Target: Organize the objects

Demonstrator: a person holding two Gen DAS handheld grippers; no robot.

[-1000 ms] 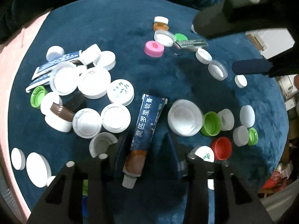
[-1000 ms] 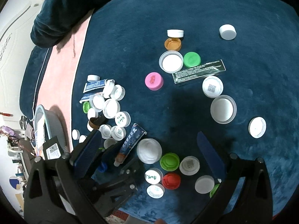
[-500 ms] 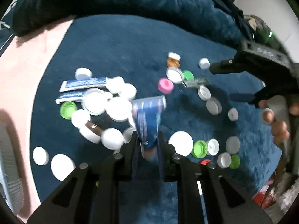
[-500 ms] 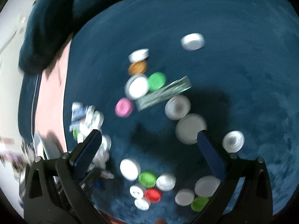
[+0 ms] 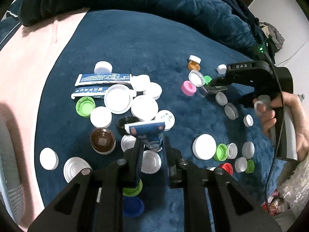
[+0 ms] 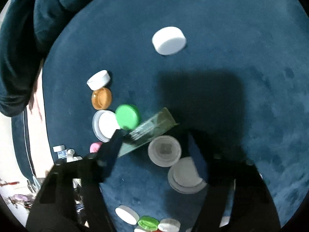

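My left gripper (image 5: 152,147) is shut on a blue ointment tube (image 5: 147,133) and holds it above a heap of white lids (image 5: 143,107) on the blue cloth. Two more blue tubes (image 5: 102,78) lie flat at the heap's far left. My right gripper (image 6: 156,141) is open and low over a greenish flat sachet (image 6: 148,133), with its left finger (image 6: 114,145) at the sachet's near end. A green cap (image 6: 127,117) and a grey lid (image 6: 164,150) touch the sachet. The right gripper also shows in the left wrist view (image 5: 218,89).
Caps lie all over the blue cloth (image 5: 135,44): a pink cap (image 5: 188,88), an orange cap (image 6: 101,98), a brown lid (image 5: 102,140), green caps (image 5: 85,106), a red cap (image 5: 226,168). A lone white cap (image 6: 169,40) lies far out. Pink cloth (image 5: 29,67) borders the left.
My left gripper closed on the blue tube and lifted it off the cloth. My right gripper moved forward and down to the sachet, staying open.
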